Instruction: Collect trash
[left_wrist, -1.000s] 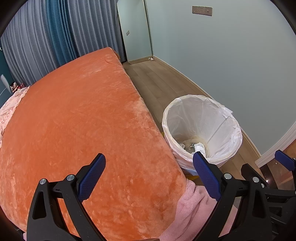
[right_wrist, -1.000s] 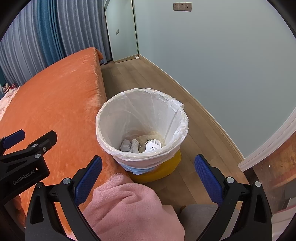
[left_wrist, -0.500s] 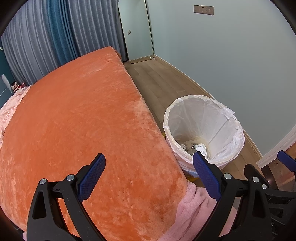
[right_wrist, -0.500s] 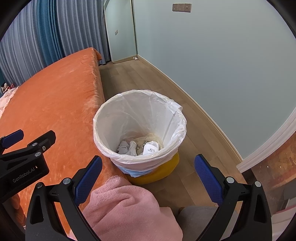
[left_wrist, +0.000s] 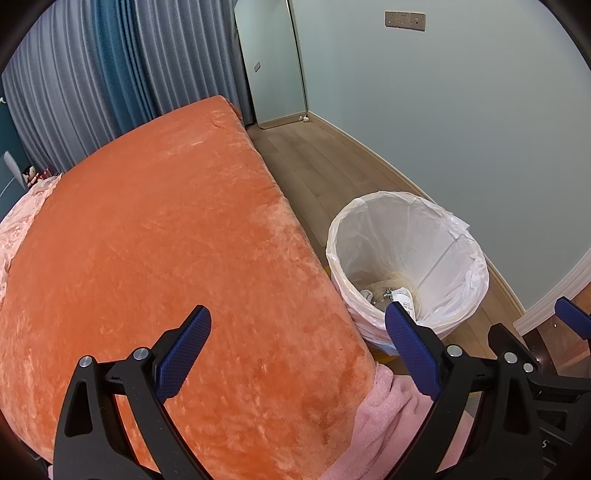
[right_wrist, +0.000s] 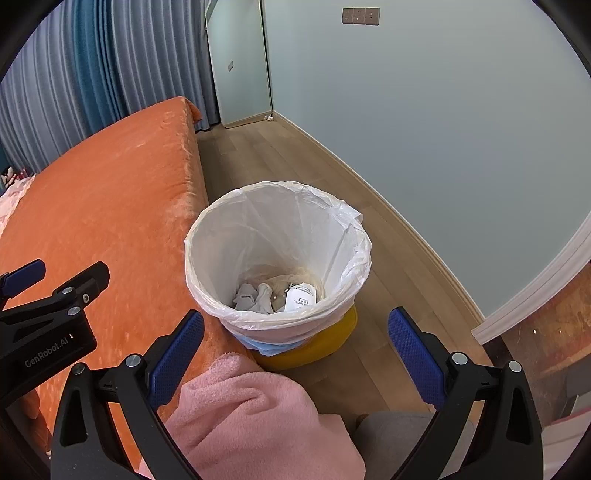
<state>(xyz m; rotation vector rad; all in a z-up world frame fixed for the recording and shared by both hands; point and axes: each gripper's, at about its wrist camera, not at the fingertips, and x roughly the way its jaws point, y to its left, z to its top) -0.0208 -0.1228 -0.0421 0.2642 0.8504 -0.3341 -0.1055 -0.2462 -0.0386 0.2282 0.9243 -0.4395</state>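
left gripper (left_wrist: 297, 339) empty, spread wide over orange bed (left_wrist: 155, 236); lined bin (left_wrist: 406, 258) beside.

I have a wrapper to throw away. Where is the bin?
The bin stands on the wooden floor right beside the orange bed, near the middle of the right wrist view.

Bedroom: bed (left_wrist: 155, 229), curtains (left_wrist: 92, 81)

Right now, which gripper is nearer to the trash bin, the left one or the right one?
Right. The right gripper hangs open just before the trash bin; the left gripper, also open, is over the orange bed, beside the bin.
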